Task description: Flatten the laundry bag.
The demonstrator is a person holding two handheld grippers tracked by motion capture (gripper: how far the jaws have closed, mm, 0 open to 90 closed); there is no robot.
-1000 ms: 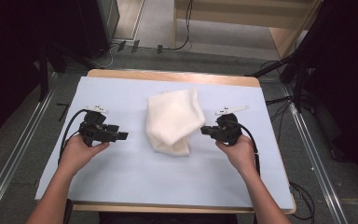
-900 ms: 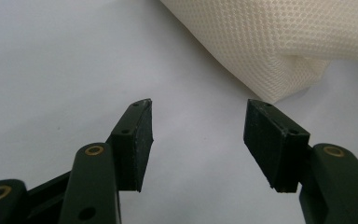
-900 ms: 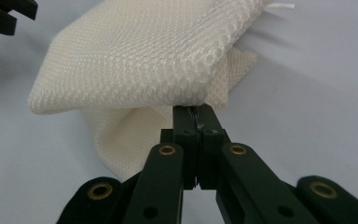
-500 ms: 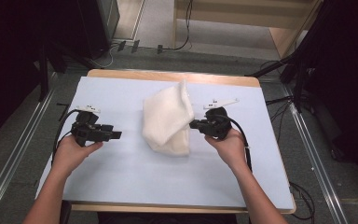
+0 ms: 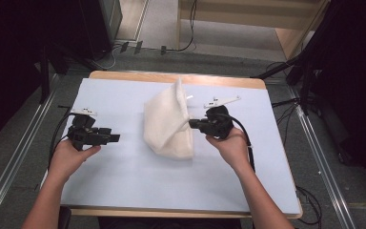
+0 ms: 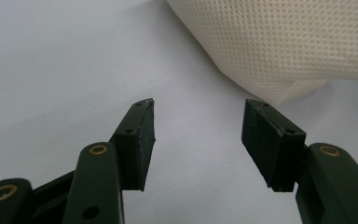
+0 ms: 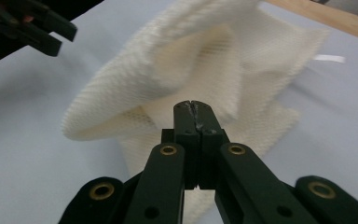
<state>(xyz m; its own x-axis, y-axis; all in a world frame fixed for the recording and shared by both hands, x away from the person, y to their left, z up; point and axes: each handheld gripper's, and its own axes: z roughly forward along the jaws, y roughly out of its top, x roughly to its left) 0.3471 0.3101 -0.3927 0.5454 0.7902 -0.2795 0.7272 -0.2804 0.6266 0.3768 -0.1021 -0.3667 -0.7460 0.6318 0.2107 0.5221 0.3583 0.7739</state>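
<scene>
A: What are the grippers doing?

B: The right gripper (image 5: 194,124) has its jaws pressed together on an edge of the cream mesh cloth (image 5: 167,125). In the right gripper view its black fingertips (image 7: 193,112) meet with no gap, and the cloth (image 7: 186,79) billows up right beyond them. The left gripper (image 5: 116,138) holds nothing. Its jaws stand wide apart, and they have just been closing a little, with only bare table cover between them.

A: How near is the left one to the cloth?

B: Near, but apart. In the left gripper view the cloth's lower corner (image 6: 279,88) hangs at about one o'clock from the jaws, just past the right-hand pad (image 6: 265,140), with no contact.

A: Where is the cloth lying?

B: Around the middle of the pale blue table cover (image 5: 124,186), between the two hands. From the table's centre it spreads toward twelve o'clock. Its right edge is lifted off the surface where the right gripper pinches it.

A: And its long axis?

B: From the high view, it runs roughly from twelve to six o'clock. A raised fold peaks at the far end, and the broader bottom edge lies flat nearer the person.
</scene>
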